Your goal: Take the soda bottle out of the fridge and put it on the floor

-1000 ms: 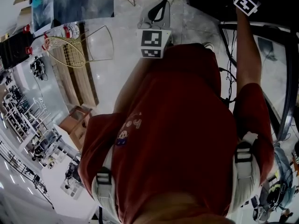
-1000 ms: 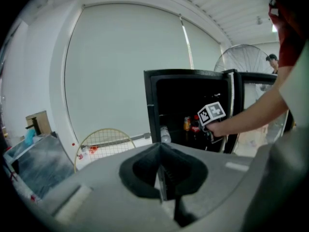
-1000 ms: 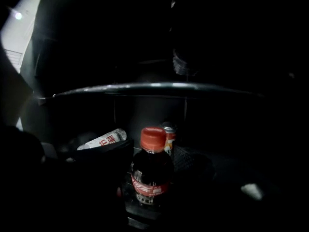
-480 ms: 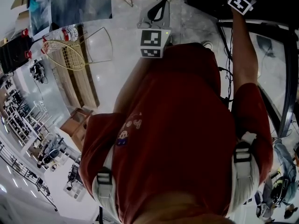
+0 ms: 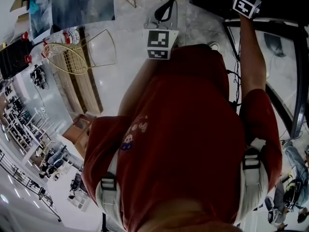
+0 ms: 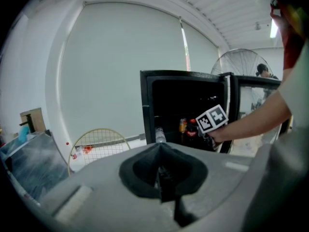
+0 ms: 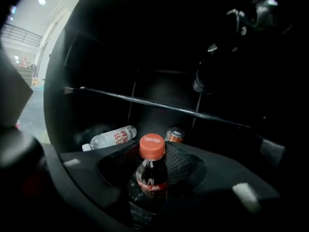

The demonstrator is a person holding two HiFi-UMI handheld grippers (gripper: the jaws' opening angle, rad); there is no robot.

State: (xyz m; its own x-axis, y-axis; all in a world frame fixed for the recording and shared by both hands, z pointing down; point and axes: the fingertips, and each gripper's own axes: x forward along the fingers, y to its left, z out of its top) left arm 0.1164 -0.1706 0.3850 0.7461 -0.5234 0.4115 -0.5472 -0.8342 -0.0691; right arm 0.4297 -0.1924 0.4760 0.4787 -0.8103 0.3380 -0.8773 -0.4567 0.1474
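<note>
In the fridge (image 6: 145, 108) the soda bottle (image 7: 150, 178) stands before a lying water bottle (image 7: 110, 137) and a can (image 7: 175, 135).

bottle (image 7: 151, 175) base cut off at bottom edge; can (image 7: 175, 134): only top shows; fridge (image 7: 159, 88) interior too dark to read, labels unreadable.

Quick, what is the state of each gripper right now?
Left gripper: closed, nothing in it.
Right gripper: its jaws have just been closing and now hold the bottle.
</note>
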